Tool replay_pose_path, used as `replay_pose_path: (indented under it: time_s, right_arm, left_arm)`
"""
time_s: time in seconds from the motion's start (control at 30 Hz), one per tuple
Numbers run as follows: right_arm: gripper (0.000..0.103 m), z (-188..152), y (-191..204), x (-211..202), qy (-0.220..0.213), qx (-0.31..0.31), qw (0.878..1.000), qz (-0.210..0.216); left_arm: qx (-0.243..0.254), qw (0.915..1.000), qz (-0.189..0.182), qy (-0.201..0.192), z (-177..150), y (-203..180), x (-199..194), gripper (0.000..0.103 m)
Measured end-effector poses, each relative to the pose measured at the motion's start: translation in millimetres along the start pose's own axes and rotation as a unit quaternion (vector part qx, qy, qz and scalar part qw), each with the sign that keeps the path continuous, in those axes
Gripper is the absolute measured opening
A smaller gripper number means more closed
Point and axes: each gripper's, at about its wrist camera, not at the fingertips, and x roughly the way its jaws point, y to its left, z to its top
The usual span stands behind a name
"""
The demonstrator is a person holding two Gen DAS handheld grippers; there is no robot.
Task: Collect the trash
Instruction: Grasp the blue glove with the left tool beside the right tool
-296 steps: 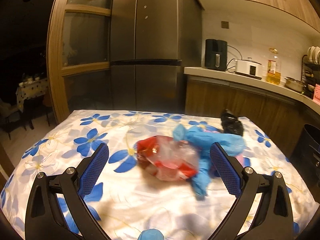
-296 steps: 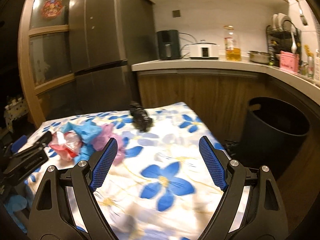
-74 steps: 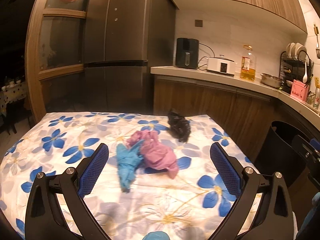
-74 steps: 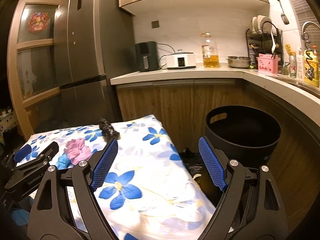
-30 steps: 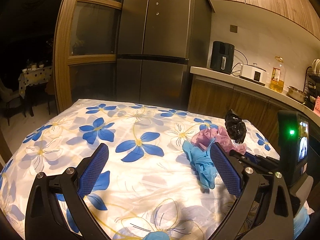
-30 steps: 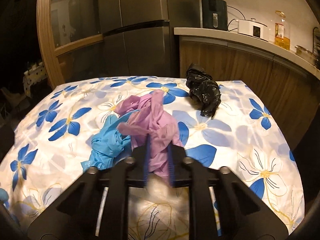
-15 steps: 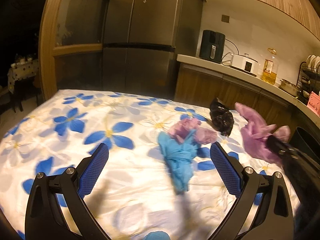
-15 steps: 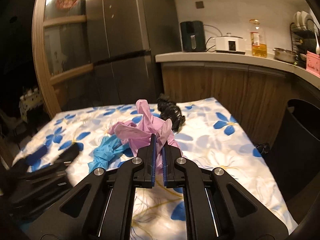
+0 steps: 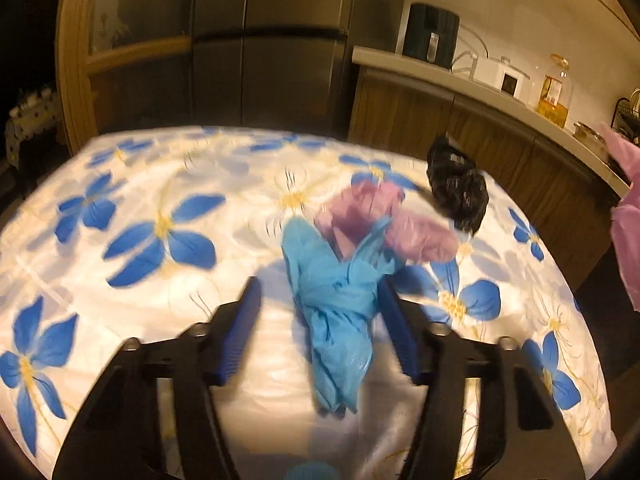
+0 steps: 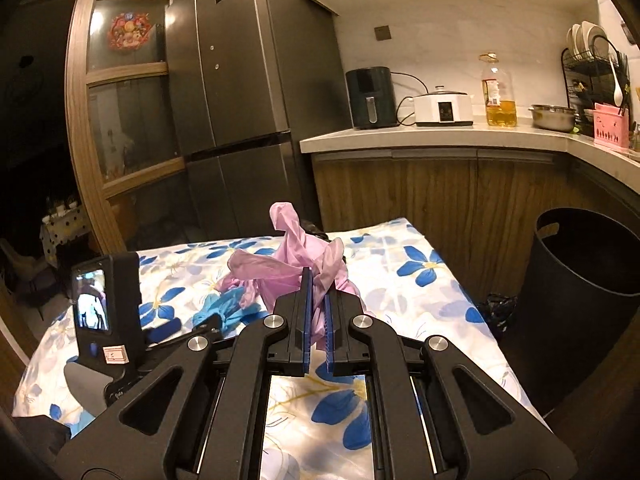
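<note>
Nearest to us, our right gripper [image 10: 316,316] has its blue pads pressed together on a crumpled pink plastic bag [image 10: 298,260], which is held up above the flowered tablecloth [image 10: 420,300]; the bunched plastic blocks most of what lies straight ahead of that gripper. In the left wrist view the same pink bag [image 9: 628,236] shows at the right edge, off the table's side.

Our left gripper [image 9: 320,316] is spread, its fingers either side of a crumpled blue plastic bag [image 9: 336,300] lying on the cloth [image 9: 140,200]; the right finger [image 9: 396,328] is just beside the bag, perhaps touching it, though the blur keeps us from telling, and the left finger [image 9: 240,328] stands apart. Just behind the blue bag, touching it, lies a second wad of pink plastic [image 9: 400,224], and beyond that, near the table's far edge, a balled black plastic bag [image 9: 458,188]. From the right wrist, the left gripper's camera body with its lit screen [image 10: 92,304] stands at the left.

To the right of the table, on the floor, a black round bin [image 10: 580,280] stands against the wooden cabinets, with something dark and crumpled [image 10: 498,308] at its foot. Farther off, the counter [image 10: 440,136] carries an air fryer [image 10: 370,98], a white cooker [image 10: 442,110], an oil bottle [image 10: 500,92], a steel bowl [image 10: 554,118] and a dish rack [image 10: 596,68]. The dark refrigerator [image 10: 248,80] stands at the back.
</note>
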Motion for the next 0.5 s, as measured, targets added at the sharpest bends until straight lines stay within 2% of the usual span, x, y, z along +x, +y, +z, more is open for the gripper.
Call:
replay_pose_path:
  time_s: [0.03,0.13,0.27,0.5]
  right_arm:
    - [0.005,-1,0,0,0.001,0.001,1.000,0.000]
    - [0.005,-3,-1,0,0.006,0.002,1.000,-0.002]
    - [0.005,-4,-2,-5,0.007,0.003,1.000,-0.003]
    - [0.005,-5,2,-13,0.007,-0.002,1.000,-0.002]
  left_arm:
    - [-0.001,0.9999,-0.008,0.008,-1,1,2,0.029]
    - [-0.011,0.9997,-0.021,0.010,-5,5,-2,0.020]
    - [-0.028,0.9988,-0.040,0.002,-13,11,-20,0.014]
    - [-0.038,0.9965,-0.039,-0.064,-20,21,-80,0.011]
